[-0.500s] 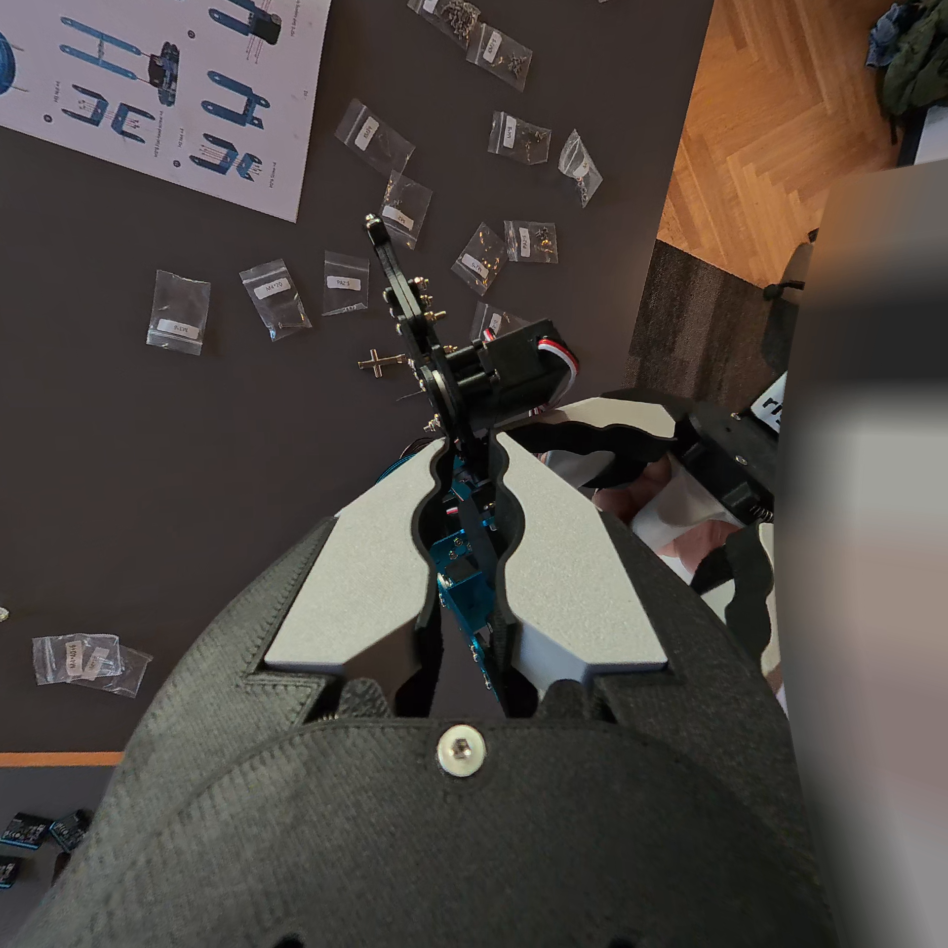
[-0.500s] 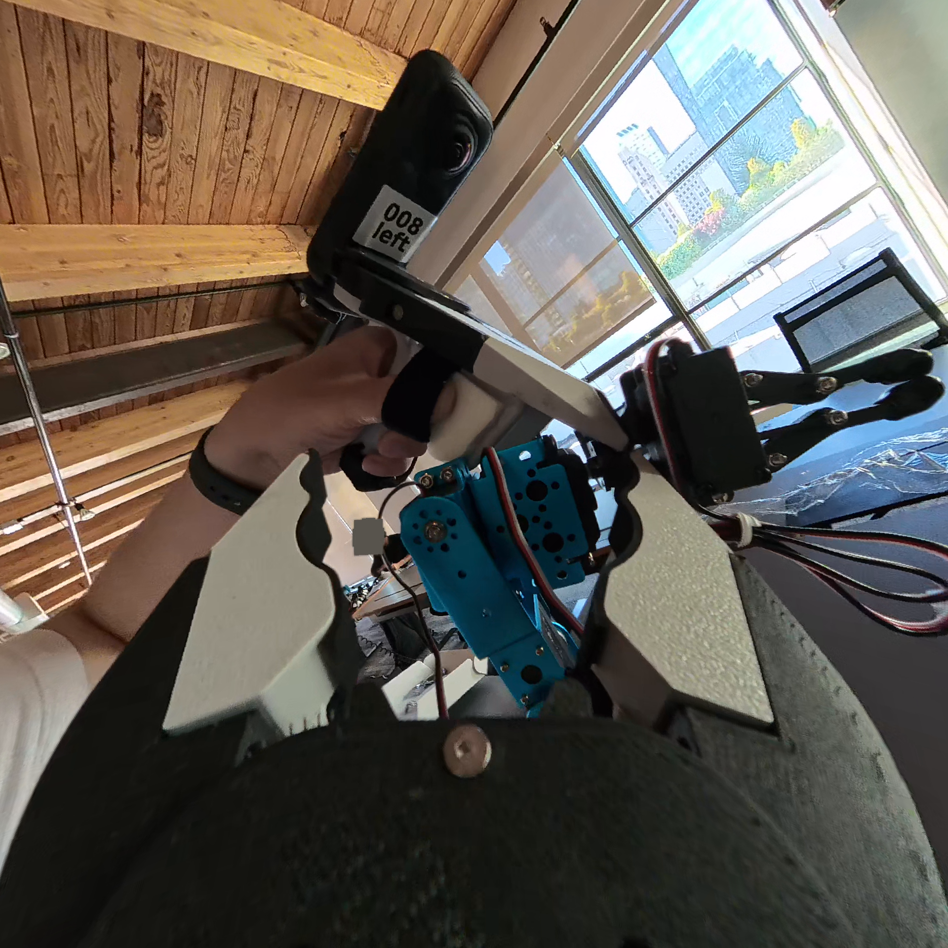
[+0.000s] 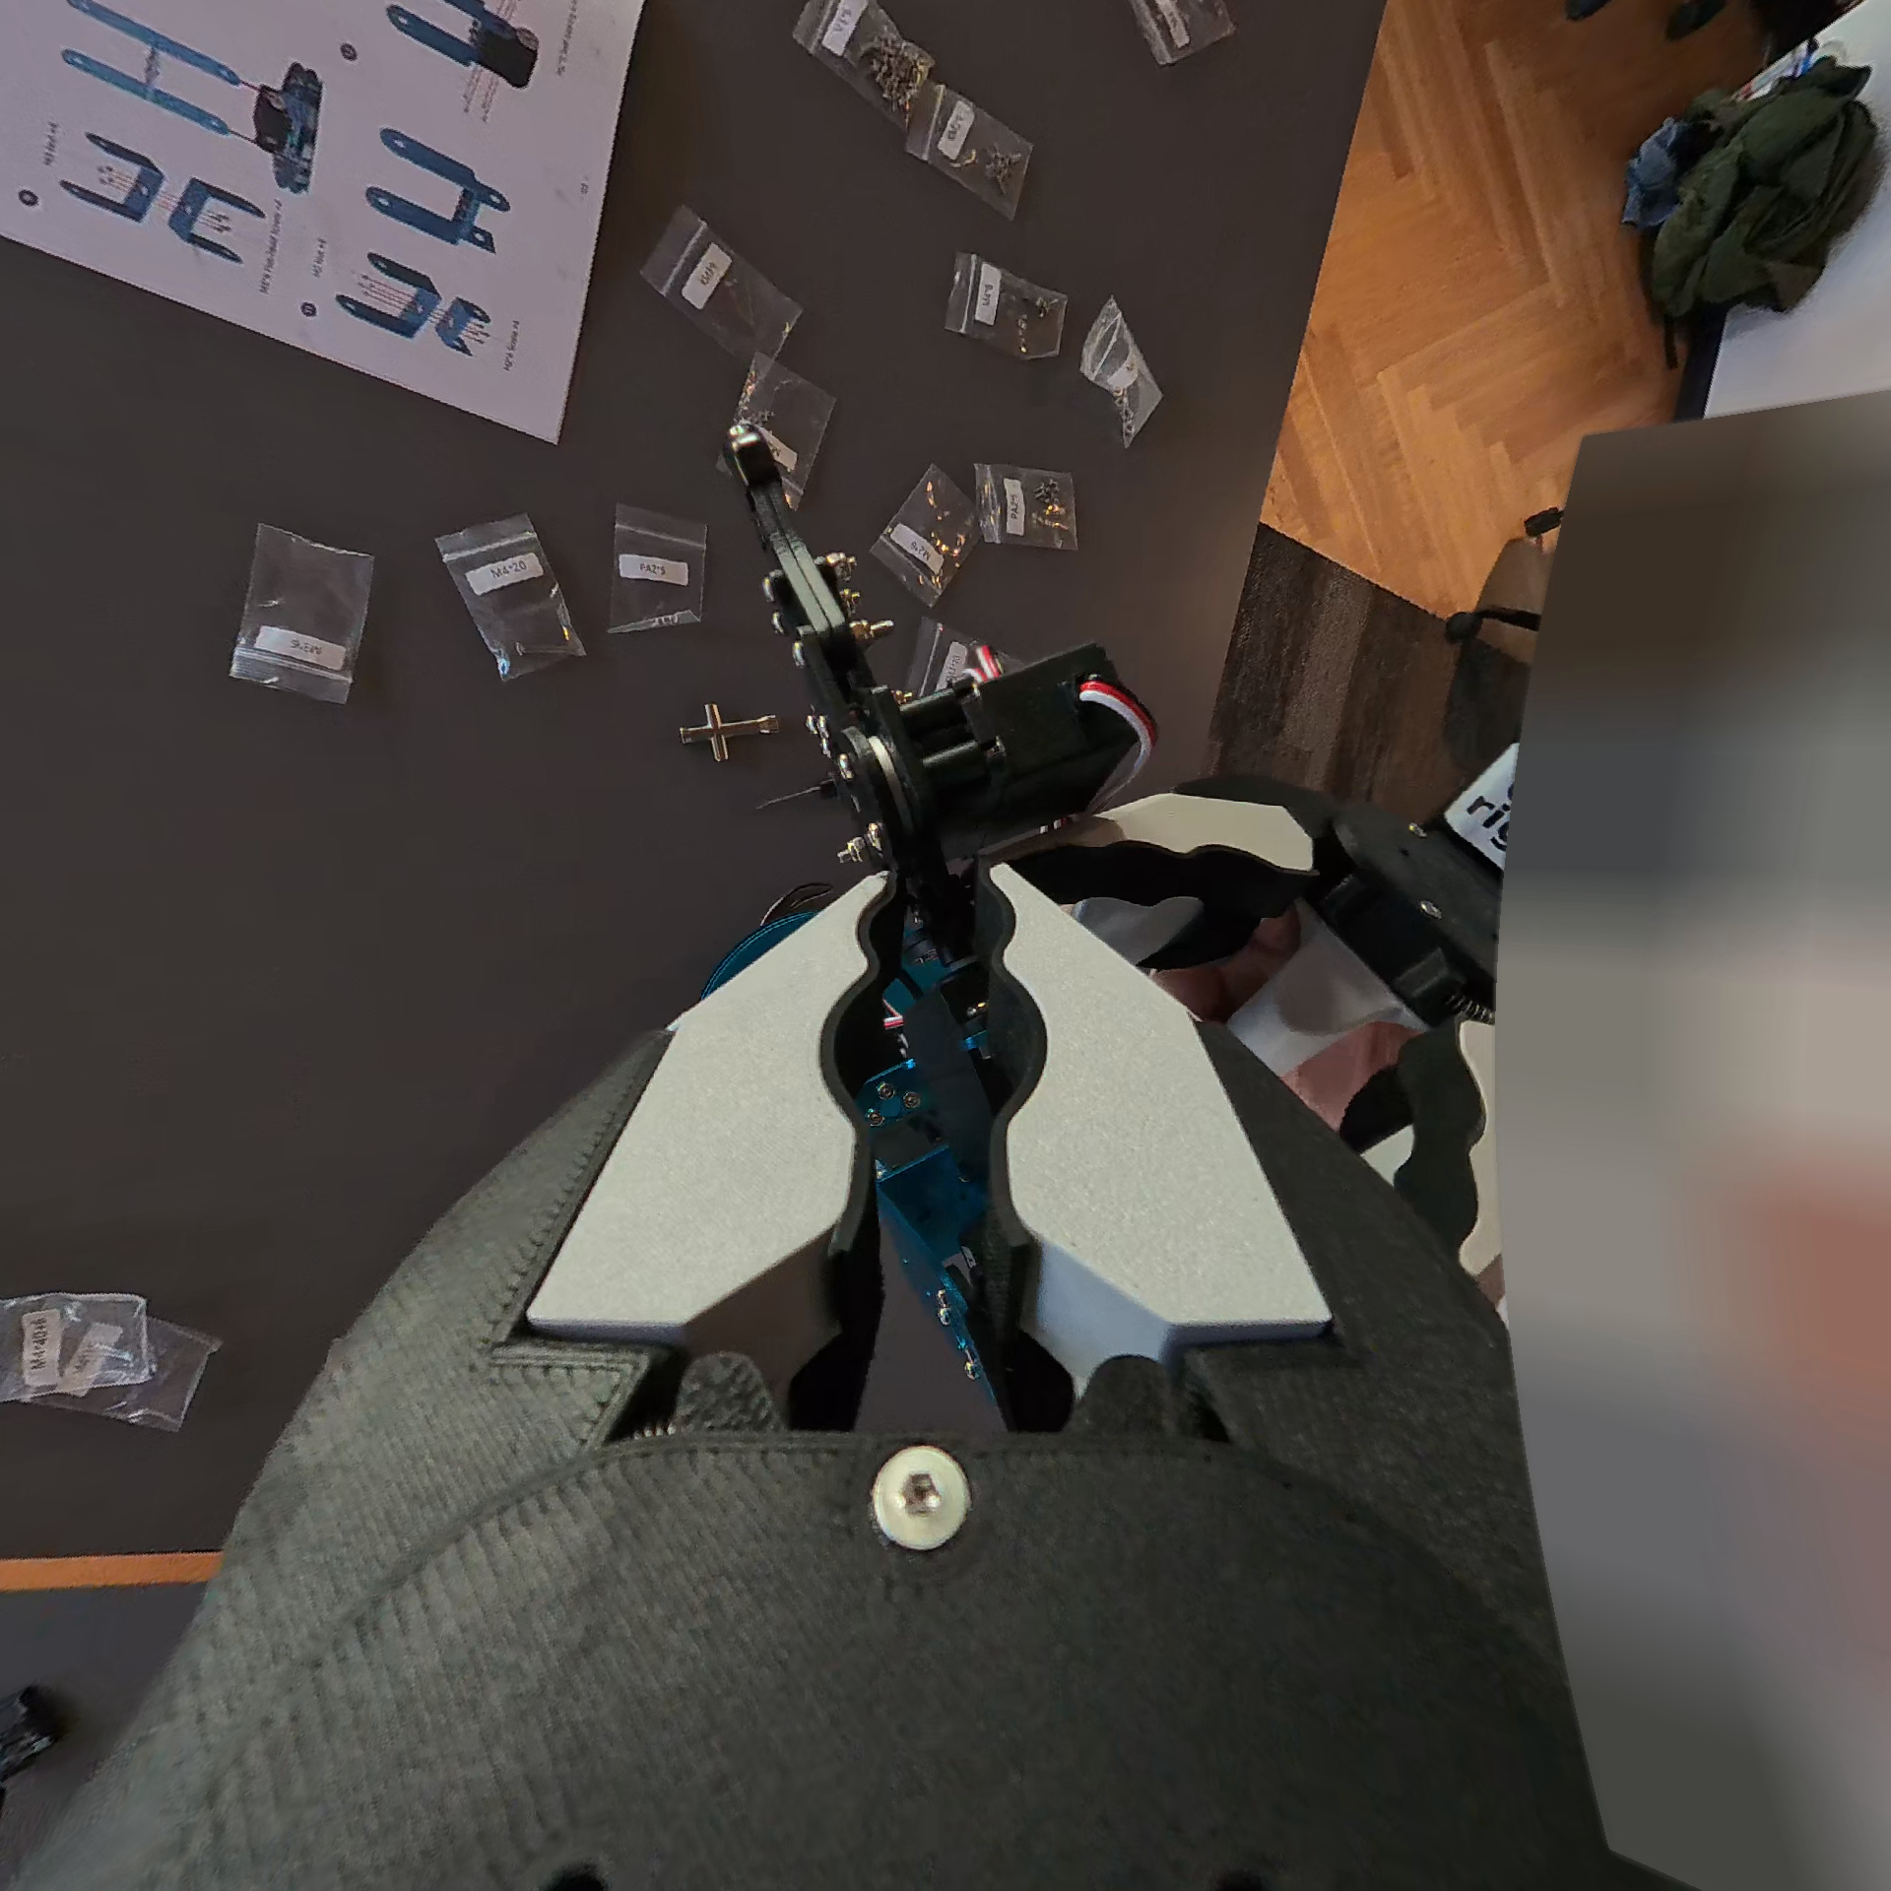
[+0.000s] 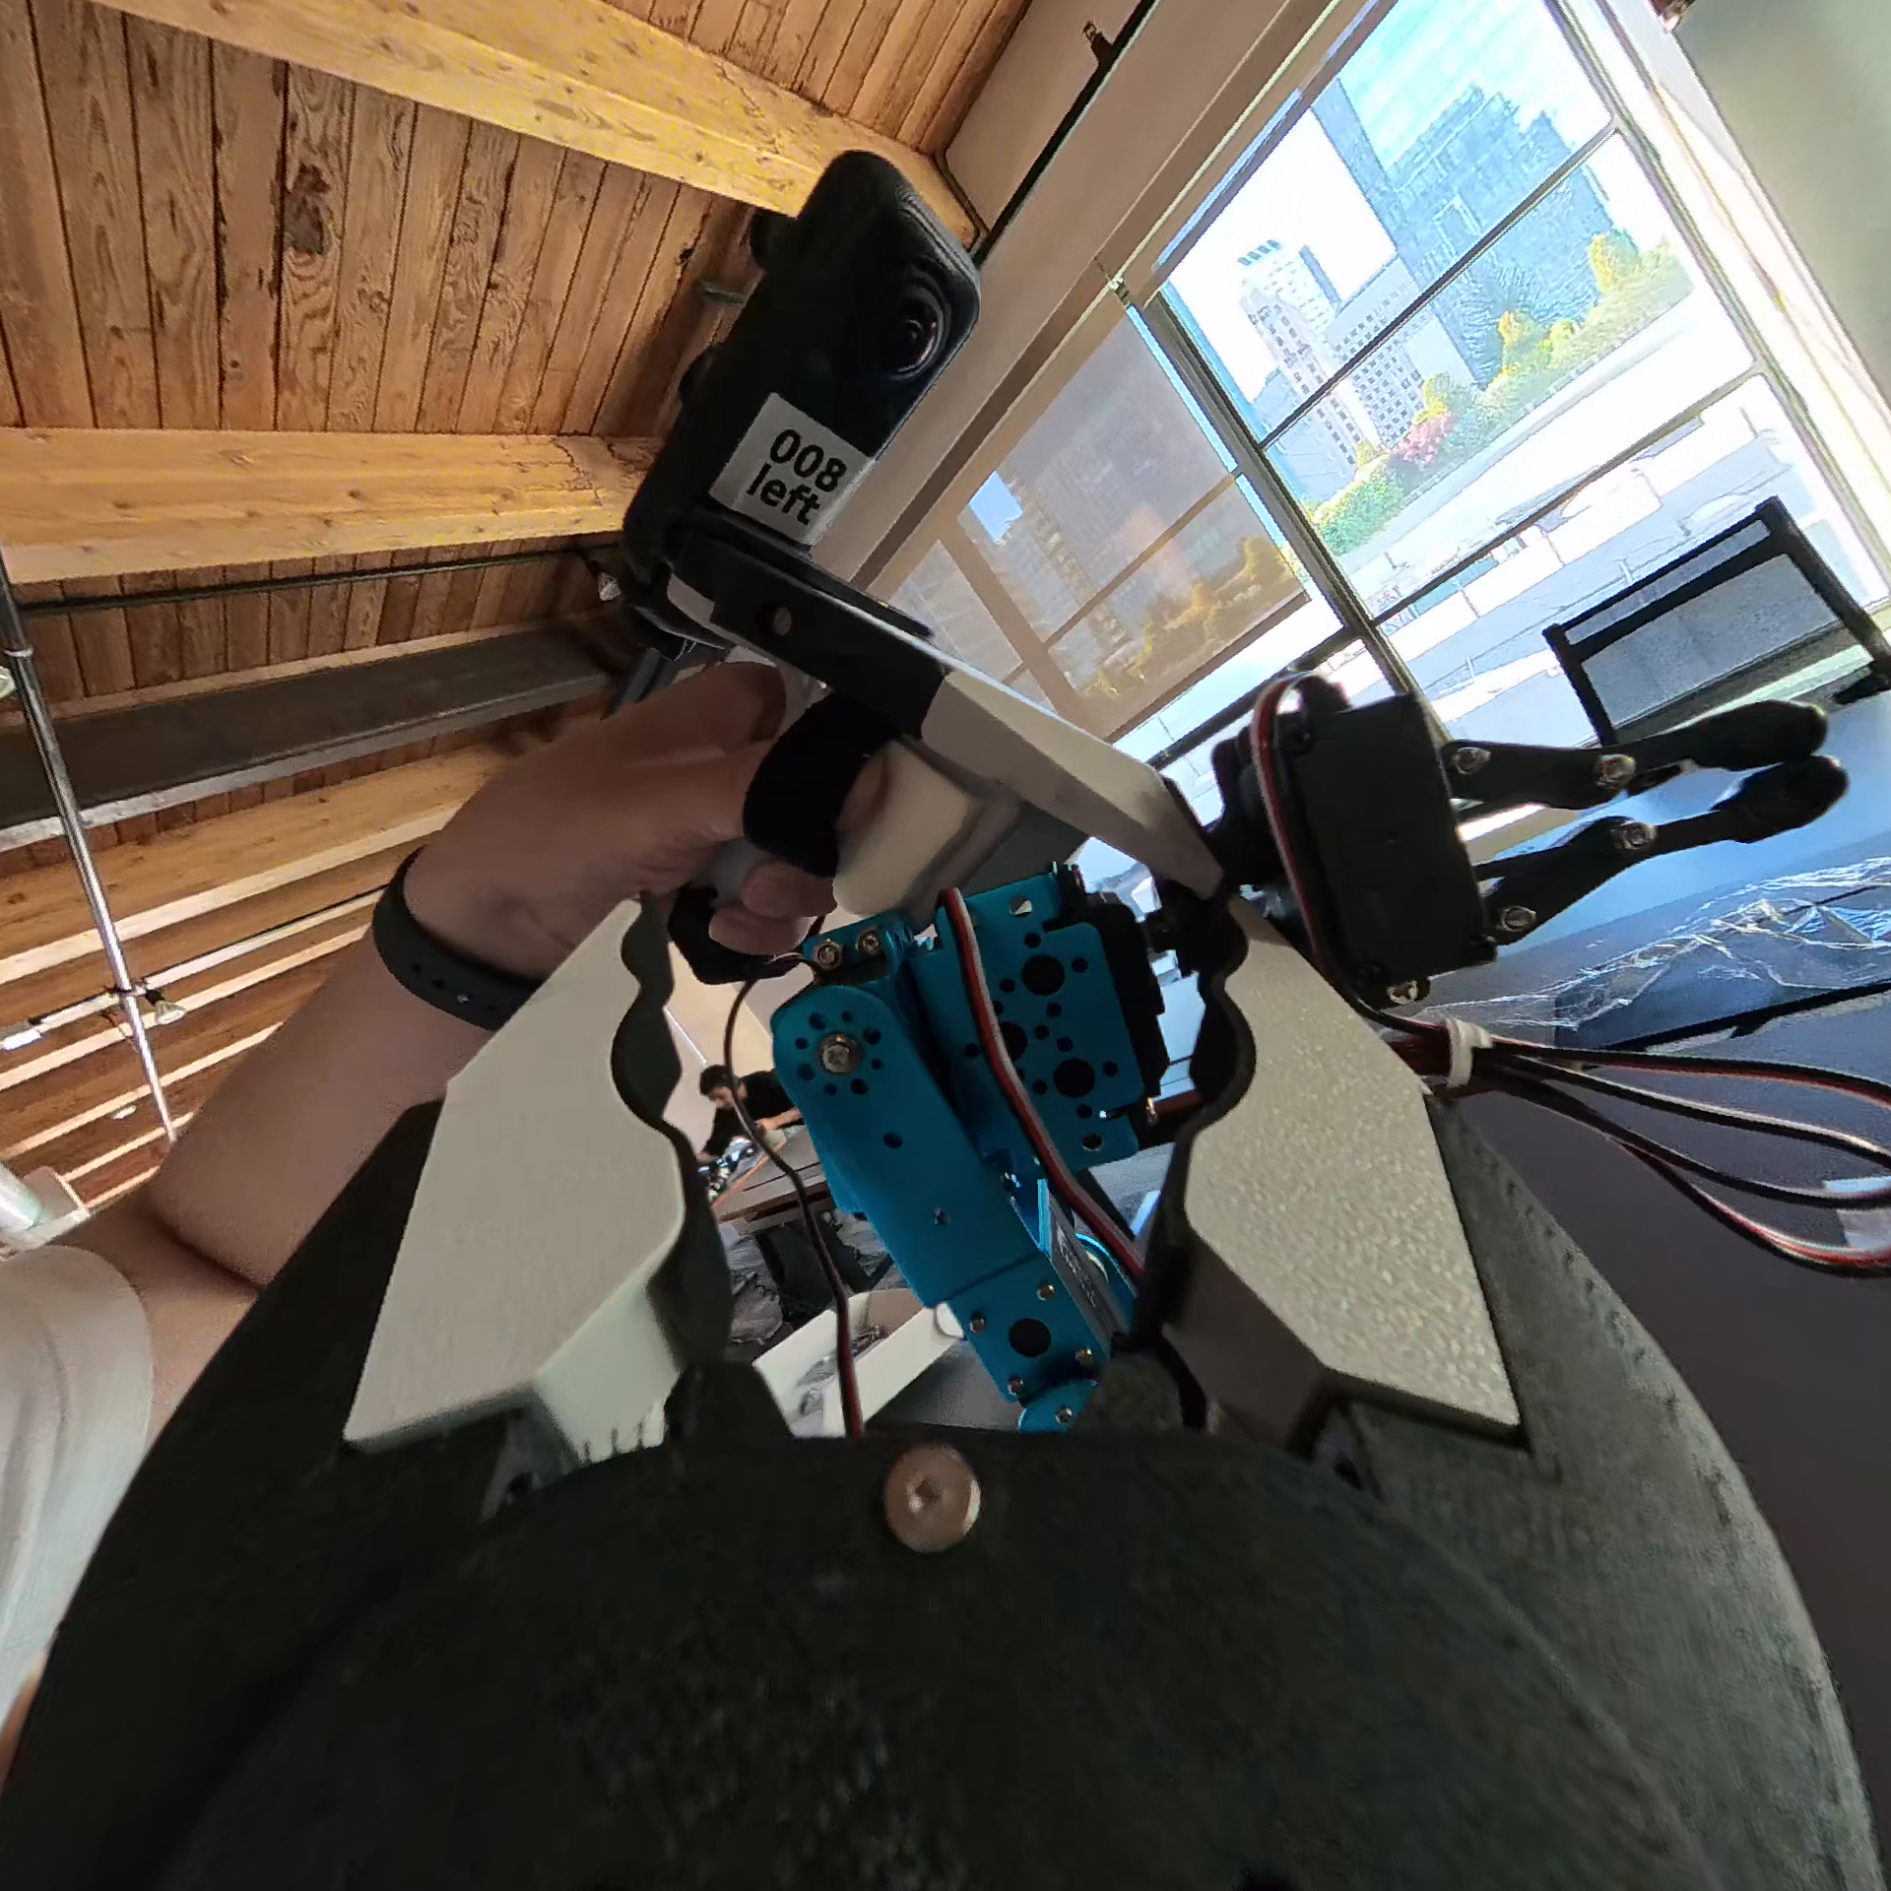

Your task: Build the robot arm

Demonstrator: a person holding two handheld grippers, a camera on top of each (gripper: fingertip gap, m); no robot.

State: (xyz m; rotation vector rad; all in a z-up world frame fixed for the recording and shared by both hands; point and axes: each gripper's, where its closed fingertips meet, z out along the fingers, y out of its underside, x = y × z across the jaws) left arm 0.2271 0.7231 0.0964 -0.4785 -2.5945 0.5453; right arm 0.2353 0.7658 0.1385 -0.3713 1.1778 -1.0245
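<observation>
Left gripper was clamped narrow on the blue servo arm, its black claw past the fingertips. Right gripper gaped wide around it, not pinching. Risk: arm twisting loose, red wires snagging beside right finger.

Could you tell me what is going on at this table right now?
A person holds a two-finger gripper in each hand, and both meet at a small blue metal robot arm with a black claw above the dark table. The left gripper is clamped on the arm just below its black servo motor. The right gripper is open around the blue brackets; whether it touches them is unclear. Small clear bags of screws, a silver cross wrench and a printed instruction sheet lie on the table.
</observation>
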